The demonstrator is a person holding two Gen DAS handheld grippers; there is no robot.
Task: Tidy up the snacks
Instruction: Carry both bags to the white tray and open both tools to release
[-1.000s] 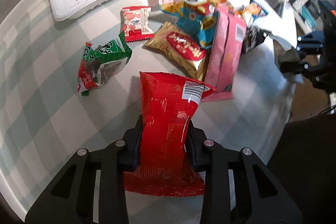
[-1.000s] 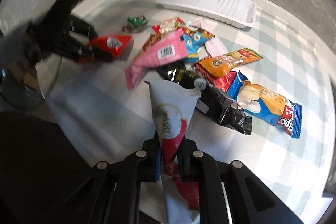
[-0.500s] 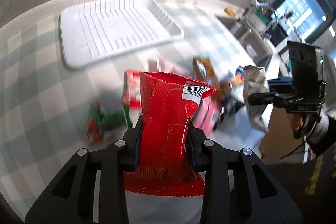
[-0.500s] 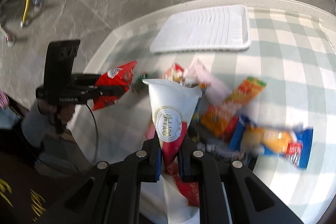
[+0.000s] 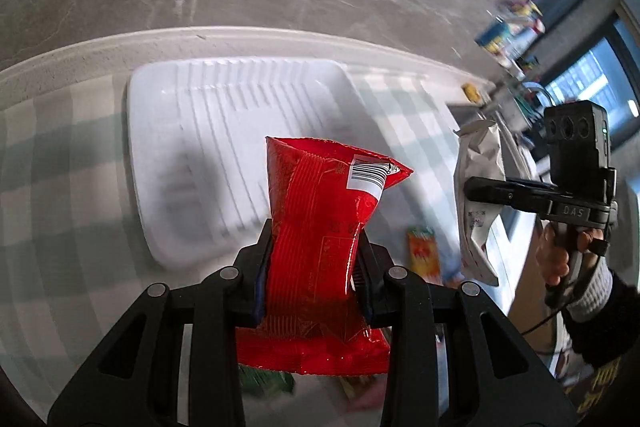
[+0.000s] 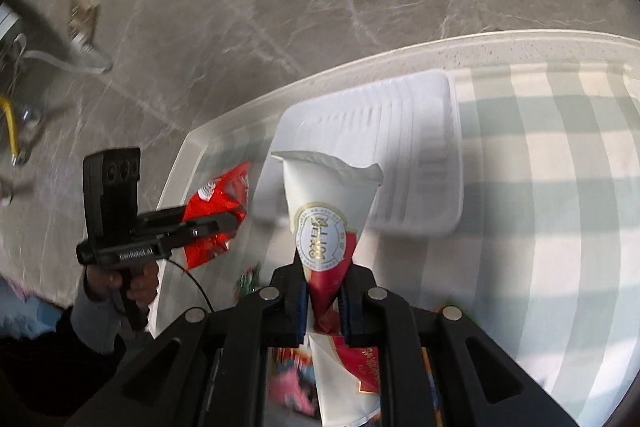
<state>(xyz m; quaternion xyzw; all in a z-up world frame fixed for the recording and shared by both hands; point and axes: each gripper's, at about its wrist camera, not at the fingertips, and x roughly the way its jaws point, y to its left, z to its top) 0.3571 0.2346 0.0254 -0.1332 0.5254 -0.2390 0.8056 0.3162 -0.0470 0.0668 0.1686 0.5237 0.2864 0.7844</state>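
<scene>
My left gripper (image 5: 314, 247) is shut on a red snack bag (image 5: 320, 227) and holds it in the air, just in front of the white ribbed tray (image 5: 224, 131). My right gripper (image 6: 323, 281) is shut on a white and red snack bag (image 6: 330, 223), also raised, with the same tray (image 6: 404, 155) beyond it. Each gripper shows in the other's view: the right one with its white bag (image 5: 480, 195) at the right, the left one with its red bag (image 6: 216, 215) at the left.
The tray lies on a green-and-white checked tablecloth (image 6: 540, 207) near the table's far edge. An orange snack packet (image 5: 422, 253) lies on the cloth to the right of the tray. Blurred packets show below both grippers. Grey marble floor lies beyond the table.
Both grippers have lifted their bags off the pile and moved toward the white tray, which now fills the middle of both views. The snack pile has dropped below the frames.
</scene>
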